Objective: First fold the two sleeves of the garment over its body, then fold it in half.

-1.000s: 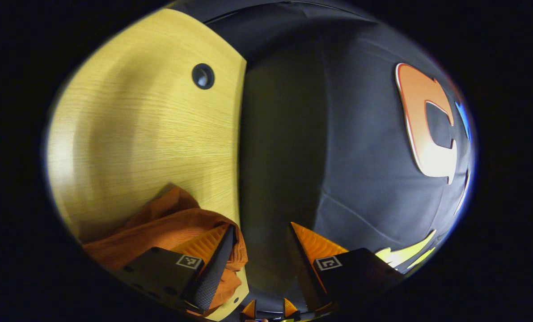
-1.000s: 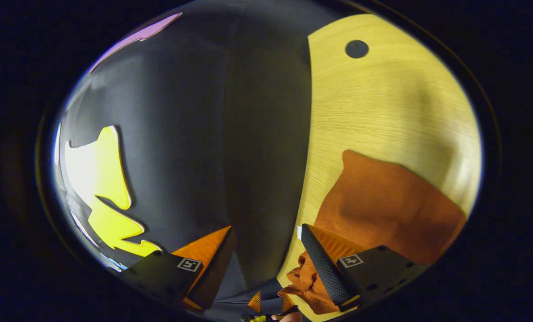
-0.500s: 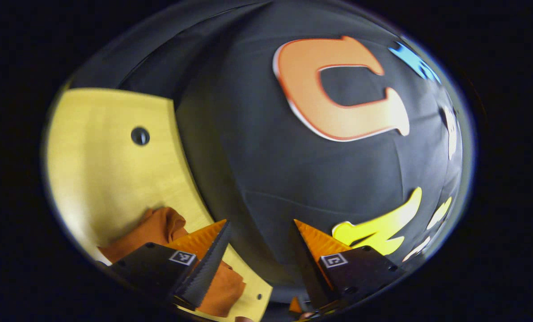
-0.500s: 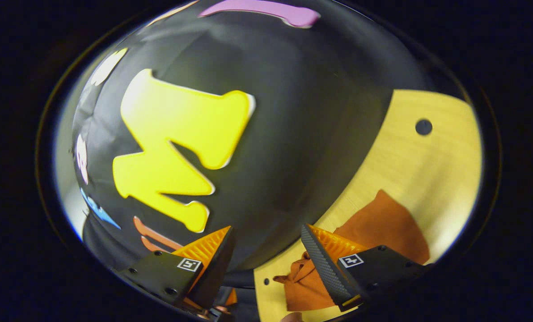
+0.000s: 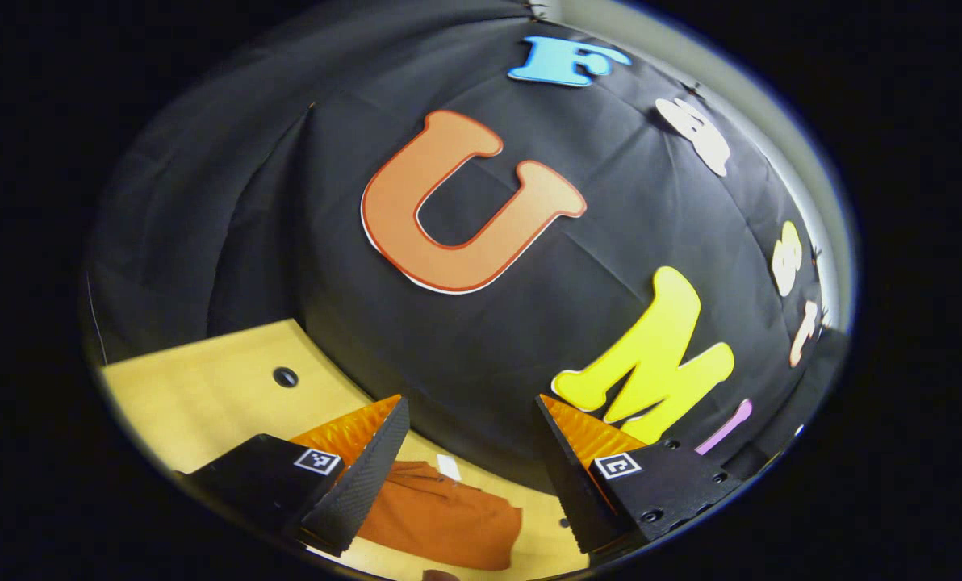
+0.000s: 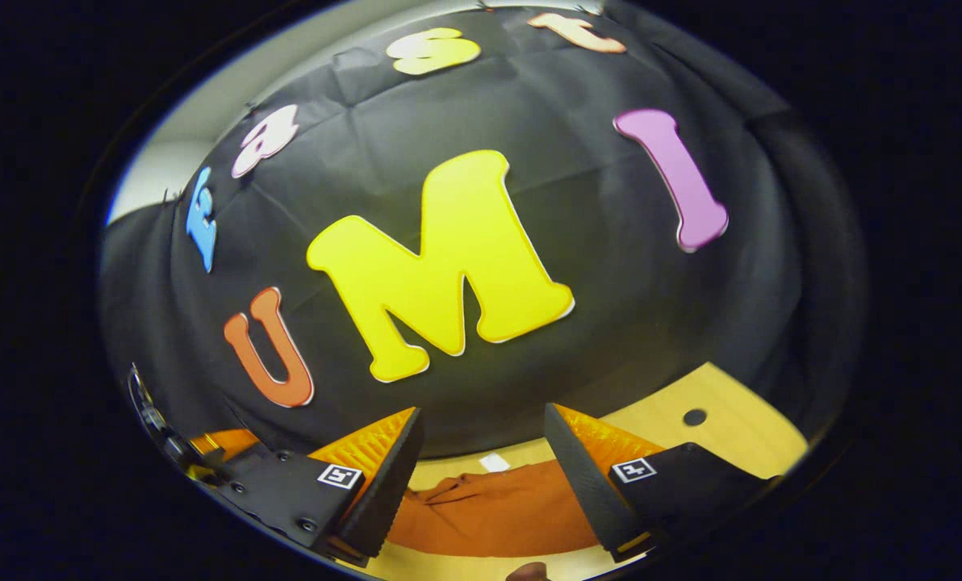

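Garment [image 5: 441,516] down on the wooden table [image 5: 207,395], low between the fingers, looks like a compact orange bundle with a white tag by the collar. Probably folded already, though can't see enough to rule out more folding. Left gripper [image 5: 469,452] and right gripper [image 6: 481,464] both spread wide, holding nothing, raised and pointed at the booth wall.

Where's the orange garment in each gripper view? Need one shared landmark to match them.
Left gripper view: the orange garment lies at the bottom centre, on the light wooden table, between that gripper's fingers.
Right gripper view: the orange garment sits bottom centre, between the fingers.
Shared landmark: the small white tag at the garment's far edge.
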